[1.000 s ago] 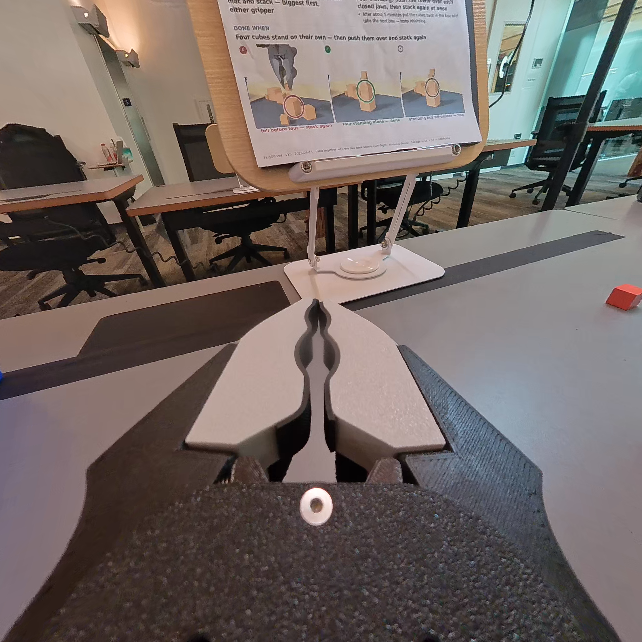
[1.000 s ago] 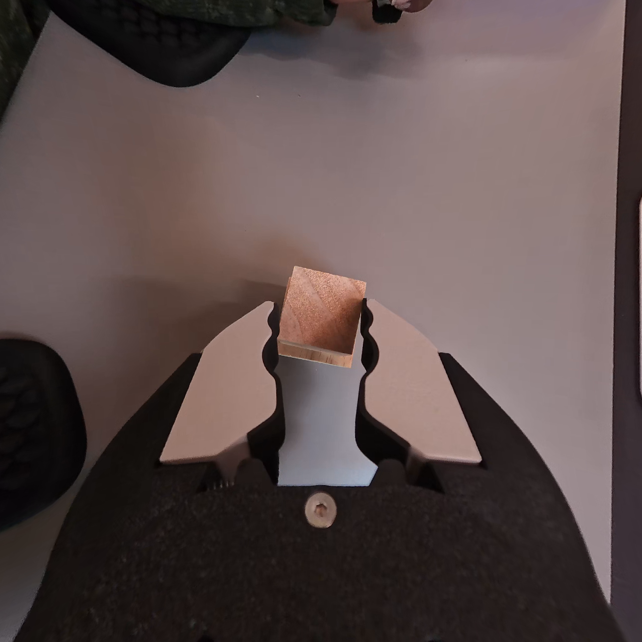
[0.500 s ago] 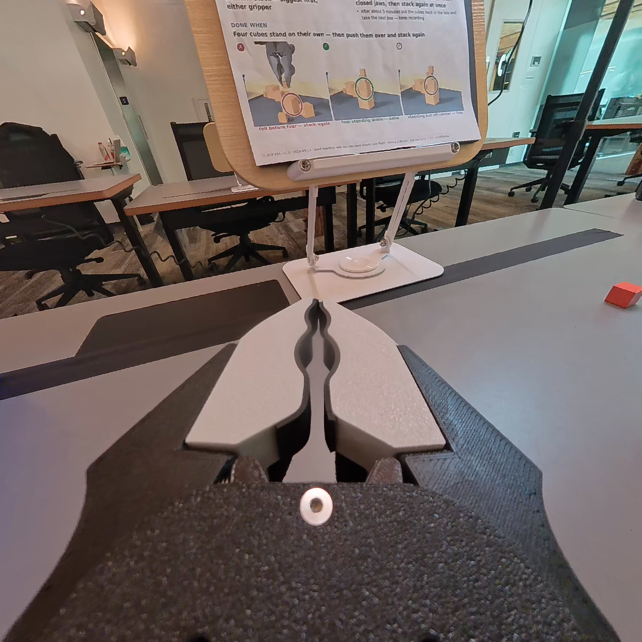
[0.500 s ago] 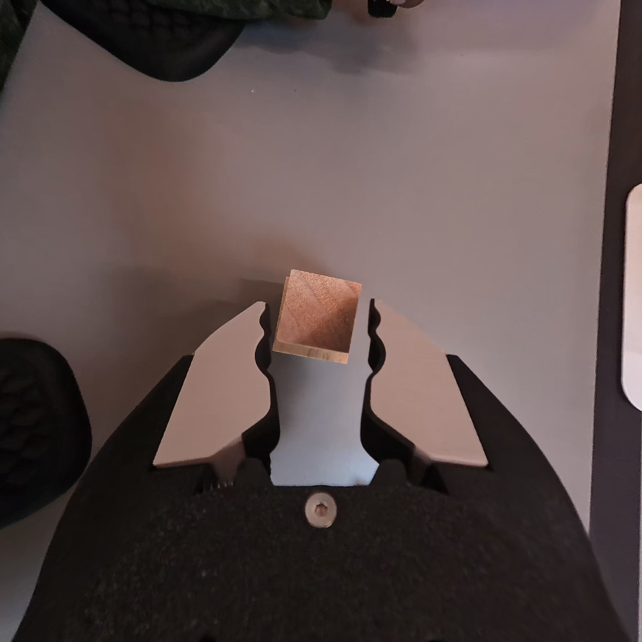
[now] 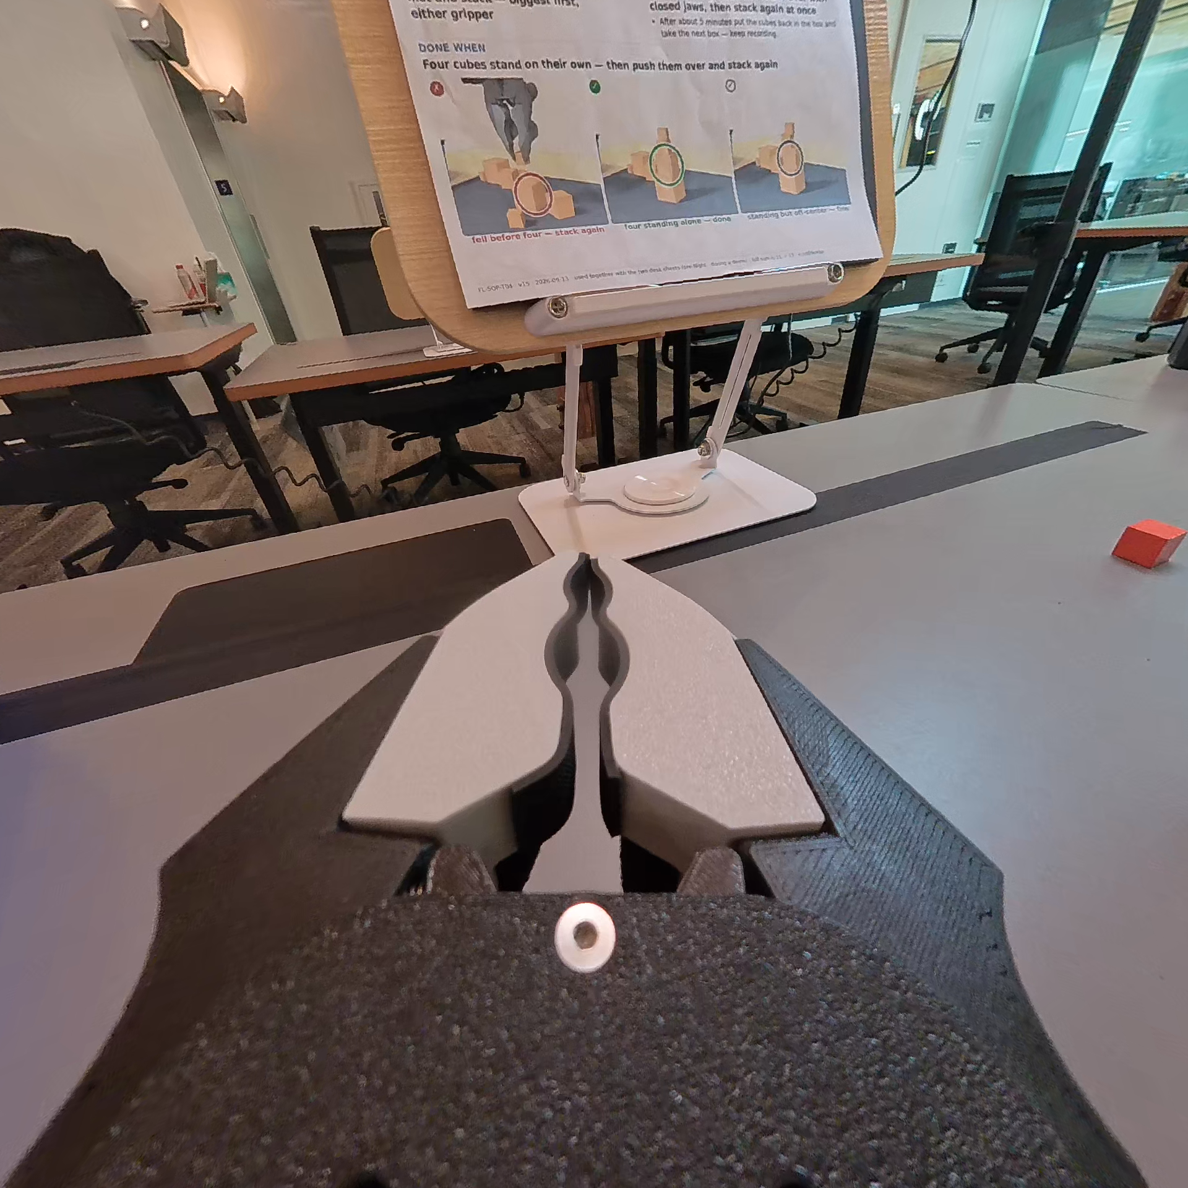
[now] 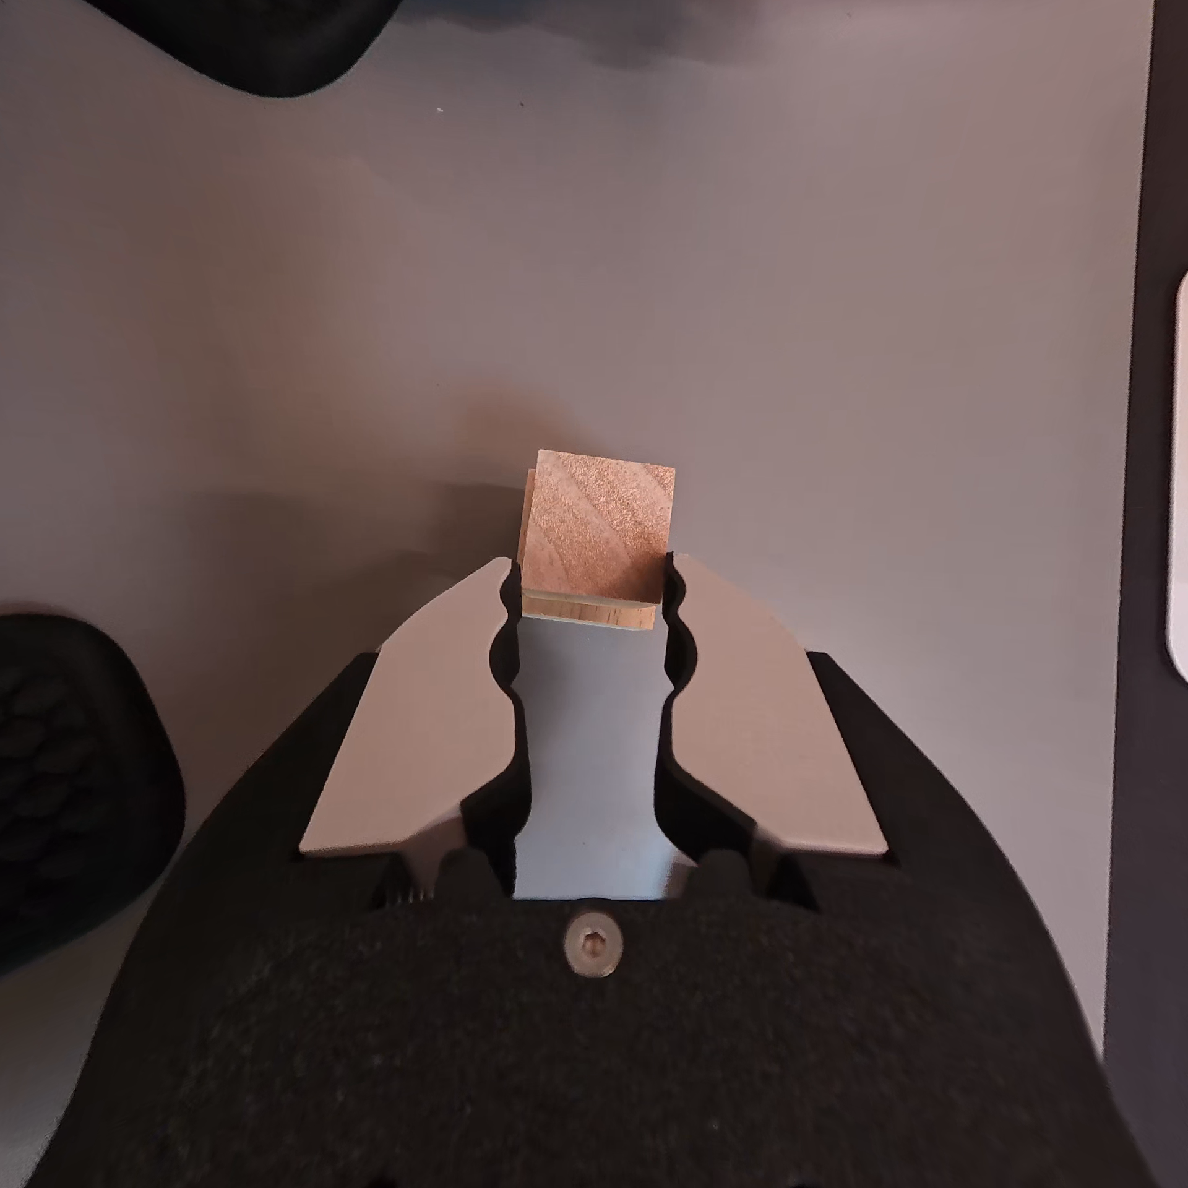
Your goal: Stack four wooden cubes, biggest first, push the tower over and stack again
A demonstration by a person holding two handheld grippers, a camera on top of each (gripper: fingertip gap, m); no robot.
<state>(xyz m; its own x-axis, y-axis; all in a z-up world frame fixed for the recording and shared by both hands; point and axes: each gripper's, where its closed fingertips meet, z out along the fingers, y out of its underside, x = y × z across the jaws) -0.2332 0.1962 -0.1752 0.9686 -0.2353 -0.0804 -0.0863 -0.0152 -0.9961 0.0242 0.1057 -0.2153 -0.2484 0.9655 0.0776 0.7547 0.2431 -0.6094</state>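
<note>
In the right wrist view my right gripper (image 6: 591, 569) points down at the grey table (image 6: 836, 321). Its two fingertips are closed on the near part of a plain wooden cube (image 6: 601, 524), one dark pad against each side. Most of the cube sticks out beyond the tips, square to the fingers. In the left wrist view my left gripper (image 5: 589, 562) is shut with nothing between its fingers. It hovers low over the table (image 5: 932, 675), facing a document stand (image 5: 668, 508). A small red cube (image 5: 1147, 545) lies on the table far to its right.
The stand holds a wooden board with a printed sheet (image 5: 643, 161). A dark strip (image 5: 932, 476) runs across the table by the stand's base. Black padded objects lie at the top left (image 6: 257, 45) and left edge (image 6: 64, 771). Office desks and chairs stand beyond the table. My hands' fingertips stand some 30 cm from each other.
My right fingers opened off the skewed wooden cube, then closed on it again. The cube now sits squarer and farther out at the tips. The left gripper barely moved and stayed shut.
</note>
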